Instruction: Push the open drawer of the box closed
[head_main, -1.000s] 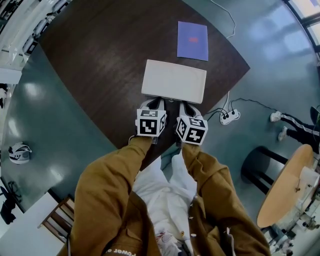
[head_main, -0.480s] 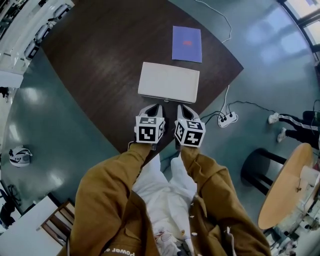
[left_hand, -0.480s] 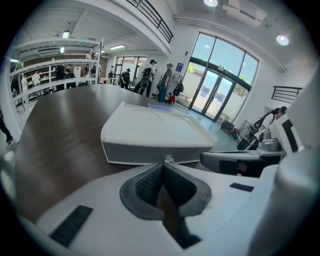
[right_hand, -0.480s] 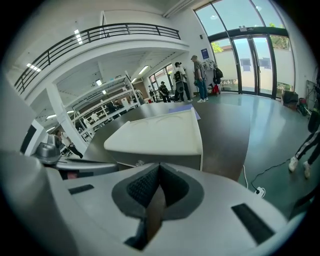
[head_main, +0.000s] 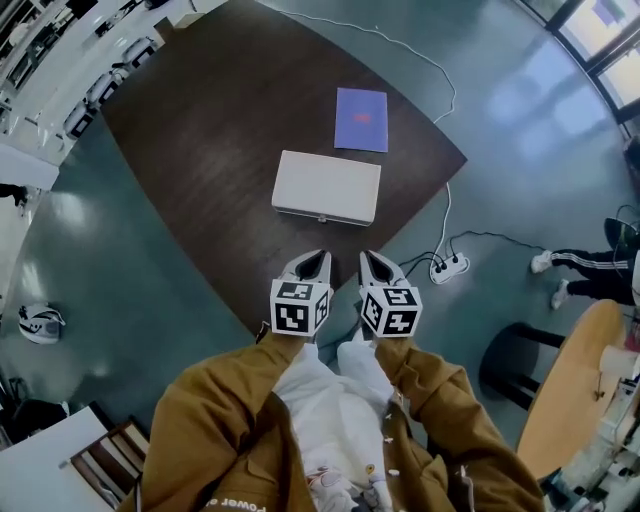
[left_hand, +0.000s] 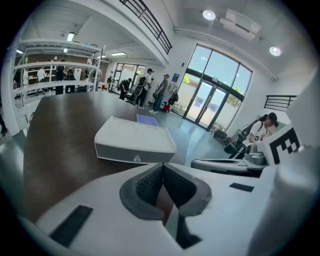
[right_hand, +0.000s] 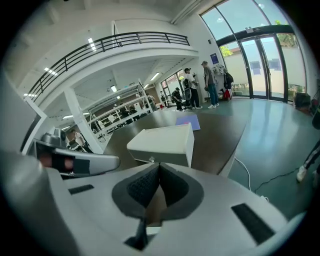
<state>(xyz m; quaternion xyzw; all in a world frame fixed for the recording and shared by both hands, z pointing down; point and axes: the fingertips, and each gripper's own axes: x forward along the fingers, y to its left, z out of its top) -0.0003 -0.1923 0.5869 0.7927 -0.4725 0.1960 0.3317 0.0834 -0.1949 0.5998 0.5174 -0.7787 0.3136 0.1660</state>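
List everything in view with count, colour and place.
table: one, dark brown, centre
box: one, off-white, on the table
booklet: one, purple, on the table beyond the box
power strip: one, white, floor right of the table
round table: one, light wood, far right
stool: one, black, beside the round table
left gripper: one, white, shut, empty, short of the box
right gripper: one, white, shut, empty, beside the left
sleeves: two, brown, bottom

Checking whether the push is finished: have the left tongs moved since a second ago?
Yes. The left tongs have pulled back toward the person: they were at the box's front then, and bare table now shows between them.
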